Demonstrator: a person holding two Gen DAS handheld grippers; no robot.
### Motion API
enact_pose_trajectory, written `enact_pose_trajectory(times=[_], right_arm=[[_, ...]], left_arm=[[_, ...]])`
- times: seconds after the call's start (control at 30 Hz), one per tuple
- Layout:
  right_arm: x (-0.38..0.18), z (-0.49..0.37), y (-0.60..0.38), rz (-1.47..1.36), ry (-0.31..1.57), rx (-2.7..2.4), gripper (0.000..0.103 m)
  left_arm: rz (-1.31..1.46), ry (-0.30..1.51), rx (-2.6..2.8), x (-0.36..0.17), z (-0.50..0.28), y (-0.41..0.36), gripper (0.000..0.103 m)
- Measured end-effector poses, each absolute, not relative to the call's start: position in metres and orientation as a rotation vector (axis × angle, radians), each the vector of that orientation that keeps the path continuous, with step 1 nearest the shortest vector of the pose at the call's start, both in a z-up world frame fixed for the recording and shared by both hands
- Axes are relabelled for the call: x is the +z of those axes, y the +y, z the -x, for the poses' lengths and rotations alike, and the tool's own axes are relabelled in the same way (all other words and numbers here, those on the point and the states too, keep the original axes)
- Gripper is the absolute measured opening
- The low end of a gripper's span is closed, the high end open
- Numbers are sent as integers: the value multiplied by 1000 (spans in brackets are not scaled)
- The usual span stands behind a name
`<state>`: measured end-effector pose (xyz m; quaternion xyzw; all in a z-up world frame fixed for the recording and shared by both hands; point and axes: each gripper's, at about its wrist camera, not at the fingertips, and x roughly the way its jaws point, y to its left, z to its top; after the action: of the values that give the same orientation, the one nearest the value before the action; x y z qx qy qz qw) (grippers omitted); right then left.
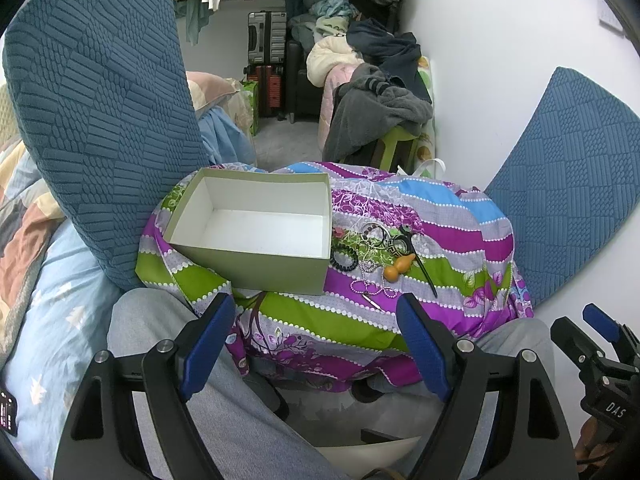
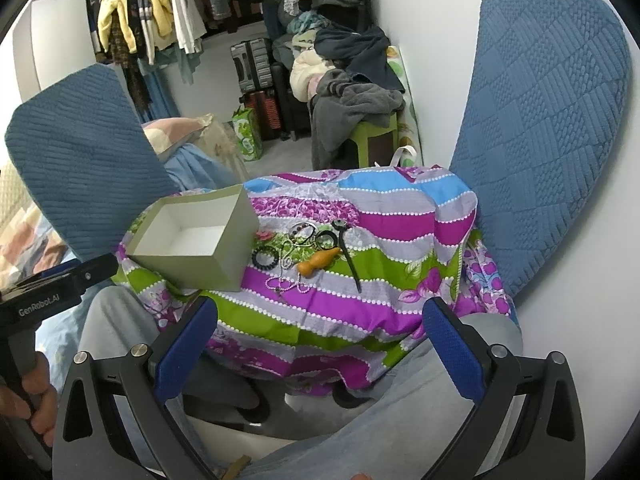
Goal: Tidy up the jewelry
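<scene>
My left tongs and right tongs, both spread and empty, hover before the cloth-covered table; jewelry, perhaps tangled, lies just beside the open box.

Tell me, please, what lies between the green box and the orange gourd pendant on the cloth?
In both wrist views, a black coiled hair tie and a silver bead chain lie between the green box and the orange gourd pendant.
</scene>
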<state>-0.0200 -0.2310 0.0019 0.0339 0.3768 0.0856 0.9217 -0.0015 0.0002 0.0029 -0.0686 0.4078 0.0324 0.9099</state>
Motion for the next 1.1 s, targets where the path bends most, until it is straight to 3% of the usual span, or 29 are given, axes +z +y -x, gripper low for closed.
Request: enact_pose_trajectory(times=[1.1], right_arm=[[-17, 0, -235, -141, 813, 214, 82]], left_arm=[[147, 887, 22, -25, -27, -6, 83]])
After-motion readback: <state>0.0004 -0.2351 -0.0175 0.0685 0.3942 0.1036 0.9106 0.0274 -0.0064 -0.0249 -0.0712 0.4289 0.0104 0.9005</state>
